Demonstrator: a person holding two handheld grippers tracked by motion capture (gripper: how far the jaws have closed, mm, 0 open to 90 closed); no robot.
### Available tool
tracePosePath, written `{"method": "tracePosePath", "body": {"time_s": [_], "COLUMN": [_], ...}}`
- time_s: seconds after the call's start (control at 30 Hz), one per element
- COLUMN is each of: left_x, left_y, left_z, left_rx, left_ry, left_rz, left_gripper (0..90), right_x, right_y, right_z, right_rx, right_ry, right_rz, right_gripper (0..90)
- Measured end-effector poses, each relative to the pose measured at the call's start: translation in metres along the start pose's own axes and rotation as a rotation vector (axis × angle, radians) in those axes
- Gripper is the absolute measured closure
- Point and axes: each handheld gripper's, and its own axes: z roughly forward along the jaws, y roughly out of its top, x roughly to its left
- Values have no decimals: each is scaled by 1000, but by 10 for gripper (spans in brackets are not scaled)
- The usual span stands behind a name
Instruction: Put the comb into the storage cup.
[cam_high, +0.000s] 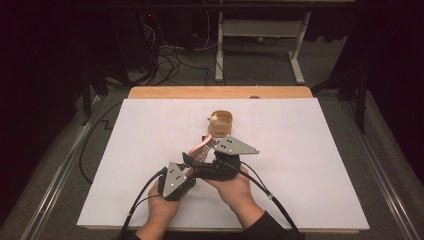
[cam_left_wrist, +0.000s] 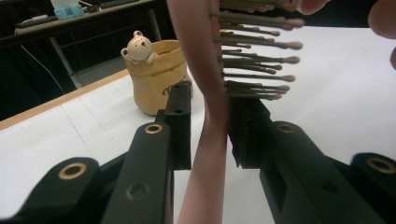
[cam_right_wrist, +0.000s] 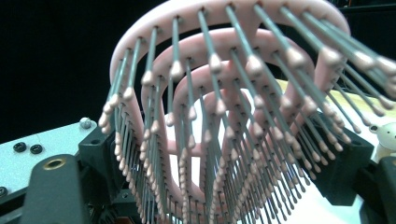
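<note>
Hairbrush (cam_high: 201, 148), pink: pinched by right gripper (cam_high: 212, 157); left gripper (cam_left_wrist: 209, 126) loosely spread around handle; yellow bear cup (cam_high: 220, 123) beside, unfilled.

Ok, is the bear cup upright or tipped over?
Upright: the yellow bear cup stands on its base on the white table, opening upward.

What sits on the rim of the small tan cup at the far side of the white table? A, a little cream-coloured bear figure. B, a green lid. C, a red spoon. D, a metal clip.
A: in the left gripper view a small cream-coloured bear figure peeks over the rim of the tan cup, which stands on the white table.
</note>
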Motion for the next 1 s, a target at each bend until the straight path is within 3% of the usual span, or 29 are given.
{"method": "tracePosePath", "body": {"time_s": [0.43,0.67,0.73,0.93,1.0], "left_x": [5,10,13,20,22], "left_y": [-1,-3,-2,-5,-7], "left_z": [0,-4,-7,-16,-18], "left_rx": [10,30,41,42,46], "left_ry": [-17,-51,-54,-95,-107], "left_rz": [-32,-55,-51,-44,-44], "left_gripper": [566,551,499,497,437], "right_x": [-2,-6,-7,-11,-12], "right_y": [2,4,4,6,7], "right_z": [-1,-5,-6,-10,-12], "right_rx": [-3,-3,-2,-13,-16], "right_ry": [-12,-19,-25,-40,-46], "right_rz": [-8,-11,-15,-15,-14], "right_gripper": [206,205,205,205,205]}}
